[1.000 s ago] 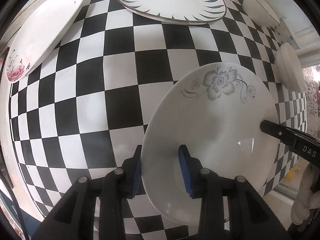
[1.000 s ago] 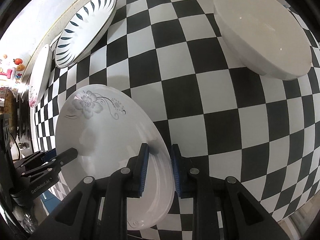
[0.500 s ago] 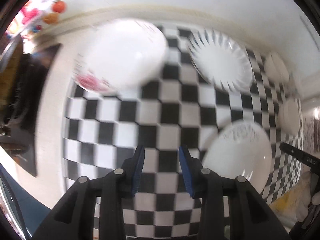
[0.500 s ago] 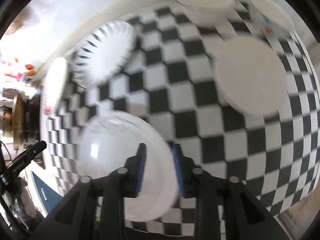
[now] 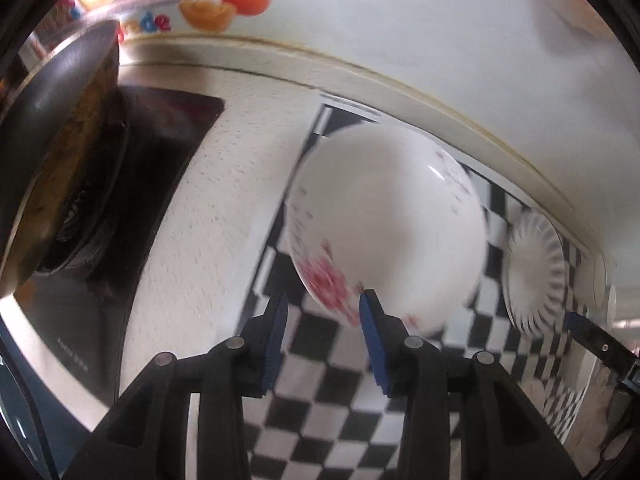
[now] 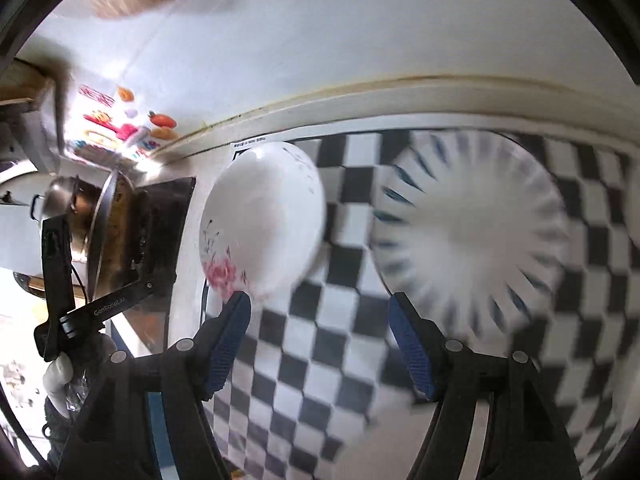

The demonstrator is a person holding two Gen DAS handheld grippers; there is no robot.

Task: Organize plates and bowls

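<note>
The rose plate (image 5: 384,224) is white and round, with a cluster of pink-red flowers on its near-left rim and thin dark sprigs along its far-right and left edges. It lies on the checked mat (image 5: 320,364) at the mat's far-left corner, close to the bare white worktop (image 5: 224,208) and the wall strip behind. Motion blur softens its outline in both views.

The fan plate (image 6: 472,236) is larger, white, with dark blue strokes radiating around its rim. It rests on the same mat to the right of the rose plate, well apart from it; black and white squares show between the two. In the left wrist view it appears small at the right edge (image 5: 536,268), with another pale dish only partly visible beyond it.

The left gripper (image 5: 322,330) hovers over the mat just near the rose plate's flowered rim, its fingers narrow and empty, with only checks between the blue pads. The right gripper (image 6: 320,340) has its fingers opening, already wide, with nothing but mat between them; one pad sits below the rose plate, the other below the fan plate.

A dark hob (image 5: 132,184) with a pan (image 5: 60,132) on it stands left of the worktop.
</note>
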